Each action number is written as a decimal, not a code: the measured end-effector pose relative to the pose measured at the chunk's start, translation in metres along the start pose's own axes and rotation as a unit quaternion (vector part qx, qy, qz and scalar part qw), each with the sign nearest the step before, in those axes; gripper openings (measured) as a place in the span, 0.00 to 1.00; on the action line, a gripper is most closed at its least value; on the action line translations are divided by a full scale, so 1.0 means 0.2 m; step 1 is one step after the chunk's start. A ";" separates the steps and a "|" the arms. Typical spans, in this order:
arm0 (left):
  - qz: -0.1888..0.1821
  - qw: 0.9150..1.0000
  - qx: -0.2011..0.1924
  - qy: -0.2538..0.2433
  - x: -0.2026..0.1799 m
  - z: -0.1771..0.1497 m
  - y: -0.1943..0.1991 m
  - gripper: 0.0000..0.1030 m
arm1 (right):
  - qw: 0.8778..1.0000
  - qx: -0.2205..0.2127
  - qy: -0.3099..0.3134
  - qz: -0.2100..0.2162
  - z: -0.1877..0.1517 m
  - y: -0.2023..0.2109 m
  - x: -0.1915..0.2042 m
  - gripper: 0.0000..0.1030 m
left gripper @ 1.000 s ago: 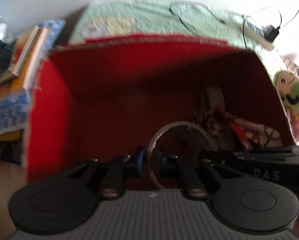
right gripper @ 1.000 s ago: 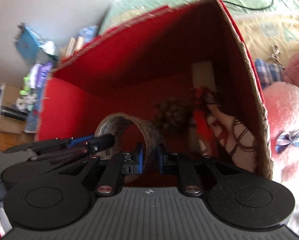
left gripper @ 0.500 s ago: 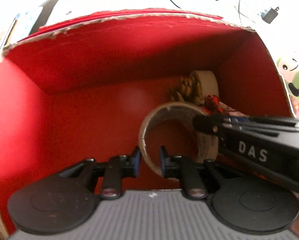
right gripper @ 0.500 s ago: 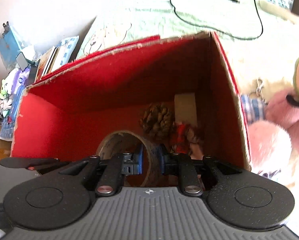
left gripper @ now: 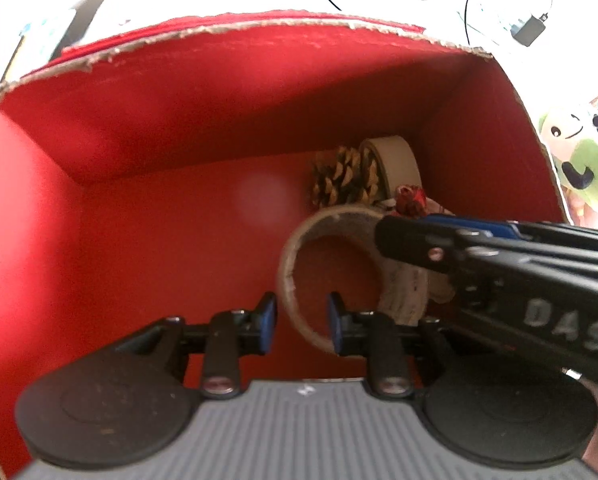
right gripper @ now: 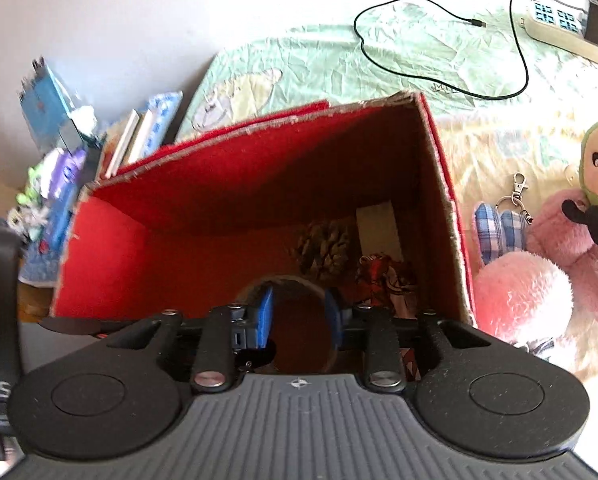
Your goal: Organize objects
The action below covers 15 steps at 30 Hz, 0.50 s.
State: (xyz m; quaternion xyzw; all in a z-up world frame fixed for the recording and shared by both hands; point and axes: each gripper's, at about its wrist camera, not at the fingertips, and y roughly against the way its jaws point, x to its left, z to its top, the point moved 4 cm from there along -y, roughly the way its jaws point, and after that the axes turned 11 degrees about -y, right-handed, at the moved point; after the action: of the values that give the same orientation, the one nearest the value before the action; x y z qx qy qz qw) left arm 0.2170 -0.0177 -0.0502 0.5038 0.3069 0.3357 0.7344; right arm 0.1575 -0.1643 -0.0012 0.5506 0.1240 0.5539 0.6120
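Inside red cardboard box: left tongs parted around rim of brown cardboard tape ring, not pinching; right tongs parted too.

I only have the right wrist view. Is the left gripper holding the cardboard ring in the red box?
Observer: No. The left gripper is open. The wall of the cardboard ring passes between its pads, with a gap showing on the left pad's side.
Operator: What is the beige slab behind the pine cone?
Observer: A tape roll, standing on edge in the back right corner of the red box, with the pine cone against it.
Operator: Where does my gripper sit on the ring?
Observer: The right gripper reaches the ring's upper right wall, across from the left gripper.
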 end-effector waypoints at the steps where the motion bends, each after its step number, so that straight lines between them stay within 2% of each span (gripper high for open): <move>1: 0.006 1.000 -0.002 0.000 0.00 0.00 0.01 0.24 | 1.000 -0.002 -0.005 0.006 0.03 -0.03 0.01 0.30; 7: 0.032 0.999 -0.012 0.000 -0.05 -0.03 0.06 0.25 | 0.999 -0.011 -0.018 0.028 0.03 -0.06 0.06 0.30; 13: 0.059 0.998 -0.022 0.004 -0.09 -0.08 0.10 0.27 | 0.999 -0.015 -0.005 0.032 0.04 -0.04 0.06 0.29; 15: 0.068 0.997 -0.024 0.005 -0.08 -0.08 0.12 0.30 | 0.999 -0.018 0.004 0.030 0.04 -0.05 0.06 0.28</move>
State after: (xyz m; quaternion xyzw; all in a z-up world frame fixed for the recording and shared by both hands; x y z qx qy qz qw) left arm 0.1900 -0.0160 -0.0305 0.5042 0.2674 0.3947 0.7201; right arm 0.1727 -0.1562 -0.0007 0.5407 0.0998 0.5767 0.6042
